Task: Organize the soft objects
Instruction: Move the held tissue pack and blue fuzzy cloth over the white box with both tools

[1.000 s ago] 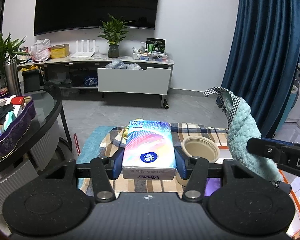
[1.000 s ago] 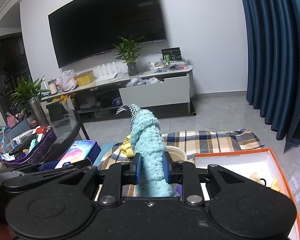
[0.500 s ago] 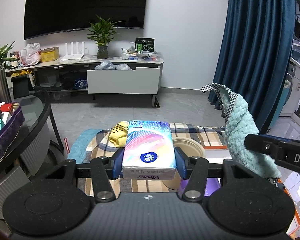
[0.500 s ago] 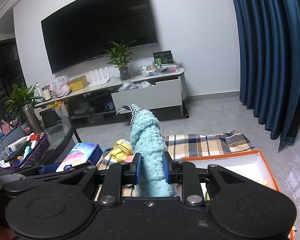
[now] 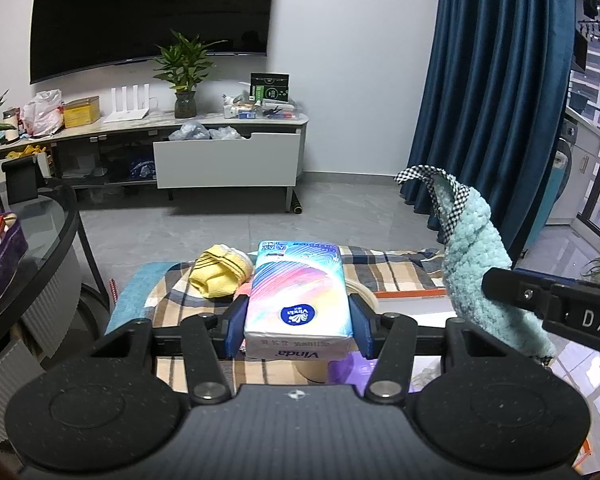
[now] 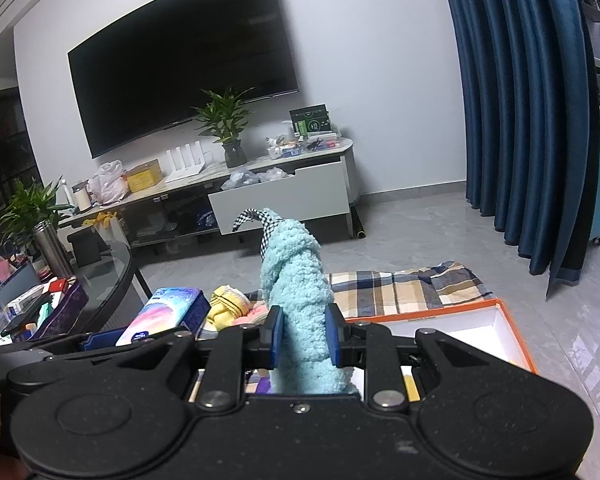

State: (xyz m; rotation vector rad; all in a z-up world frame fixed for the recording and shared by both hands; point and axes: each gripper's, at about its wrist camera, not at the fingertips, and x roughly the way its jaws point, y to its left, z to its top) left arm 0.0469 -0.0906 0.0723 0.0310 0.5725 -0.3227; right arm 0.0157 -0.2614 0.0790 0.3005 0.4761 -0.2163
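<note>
Glass table: a round dark glass table (image 5: 66,216) stands at the far left, its curved edge close beside the work area; a purple tray (image 5: 4,258) of small items sits on it.
Yellow cloth: a folded yellow cloth (image 5: 220,274) lies on the plaid blanket (image 5: 392,268), just left of the held pack.
Left gripper: the left gripper (image 5: 298,326) is clamped partway open on a pack of tissues (image 5: 298,300), blue pads pressed to both long sides, the pack lifted above the blanket.
Under the pack: a tan roll (image 5: 362,296) and something purple show beneath; what the purple thing is cannot be told.
Right gripper: the right gripper (image 6: 302,338) is nearly closed, pinching a fluffy teal towel (image 6: 296,280) that stands upright between its pads, a checkered trim at the top.
Orange box: an open orange-rimmed box (image 6: 508,328) with white inside lies right of the towel, at the blanket's right edge.
Open room: bare grey floor (image 5: 228,224) stretches ahead to the TV cabinet (image 5: 228,160), whose white drawer is pulled out.
Right edge: blue curtains (image 6: 512,100) hang down to the floor, well apart from the box.
</note>
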